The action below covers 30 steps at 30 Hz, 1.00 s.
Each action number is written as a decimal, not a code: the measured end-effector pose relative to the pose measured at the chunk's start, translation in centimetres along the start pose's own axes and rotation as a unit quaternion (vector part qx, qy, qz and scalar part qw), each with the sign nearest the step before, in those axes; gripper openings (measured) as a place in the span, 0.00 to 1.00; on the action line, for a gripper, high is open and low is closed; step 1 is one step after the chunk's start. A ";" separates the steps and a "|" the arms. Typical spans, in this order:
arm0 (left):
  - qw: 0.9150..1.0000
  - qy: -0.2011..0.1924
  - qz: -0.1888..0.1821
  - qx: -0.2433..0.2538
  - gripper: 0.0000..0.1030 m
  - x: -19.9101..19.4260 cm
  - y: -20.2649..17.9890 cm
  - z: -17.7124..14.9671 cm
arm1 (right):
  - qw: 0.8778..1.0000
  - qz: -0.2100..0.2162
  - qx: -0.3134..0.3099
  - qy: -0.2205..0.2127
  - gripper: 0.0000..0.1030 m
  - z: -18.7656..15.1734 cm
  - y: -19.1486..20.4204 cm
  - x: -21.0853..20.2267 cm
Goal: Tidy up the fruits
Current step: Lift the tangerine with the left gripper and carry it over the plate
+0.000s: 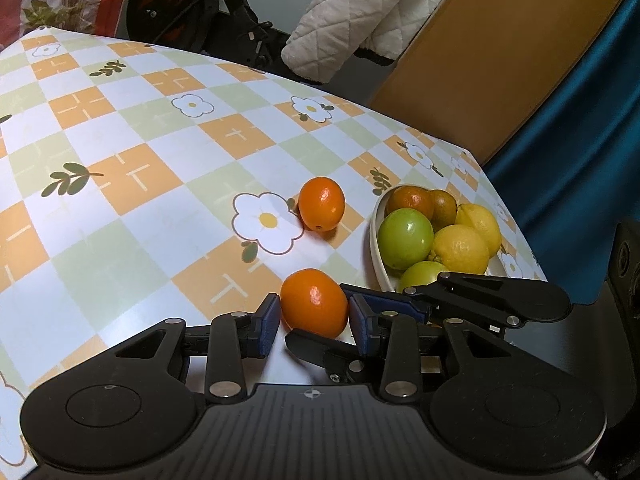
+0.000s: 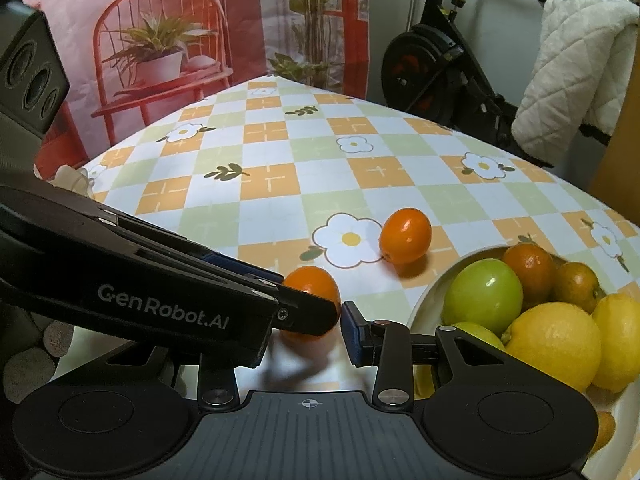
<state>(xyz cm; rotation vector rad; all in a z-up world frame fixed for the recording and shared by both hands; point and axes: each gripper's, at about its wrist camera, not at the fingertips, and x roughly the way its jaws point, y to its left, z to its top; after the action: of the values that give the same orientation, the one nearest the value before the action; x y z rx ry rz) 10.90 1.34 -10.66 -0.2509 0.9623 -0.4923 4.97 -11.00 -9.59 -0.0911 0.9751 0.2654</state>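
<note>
- Left gripper [image 1: 314,320] is sitting low over the table [image 1: 132,152], jaws parted around the near orange [image 1: 314,303]; pads just beside it, contact unclear.
- Right gripper [image 2: 308,334] is crossing alongside; one finger is hidden, so its opening cannot be told.
- Second orange [image 1: 322,209] is lying beside the white bowl [image 1: 376,240].
- Bowl is holding green apples [image 1: 406,238], lemons [image 1: 460,249] and darker oranges [image 1: 412,199].

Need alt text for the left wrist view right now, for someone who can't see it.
The left gripper, open, straddles an orange on the checkered tablecloth. A second orange lies beyond it; a white bowl of fruit sits to the right.
</note>
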 end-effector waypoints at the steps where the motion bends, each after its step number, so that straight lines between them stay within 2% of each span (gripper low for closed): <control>1: 1.000 -0.001 0.001 0.000 0.38 0.0 0.0 0.0 | 1.000 0.001 0.000 0.000 0.33 0.0 0.0 0.0; 16: 1.000 -0.011 0.005 0.024 0.35 -1.0 -1.4 -0.6 | 1.000 0.005 0.021 -0.014 0.32 -0.7 -0.4 -1.2; 30: 0.999 -0.007 -0.001 0.031 0.33 -1.1 -1.2 -0.8 | 0.999 0.013 0.041 -0.001 0.33 -1.2 -0.7 -0.7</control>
<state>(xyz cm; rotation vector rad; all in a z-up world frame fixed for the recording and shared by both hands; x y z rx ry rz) 9.37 0.82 -9.83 -0.1990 0.9316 -0.5200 3.78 -12.07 -9.73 -0.0036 0.9850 0.2481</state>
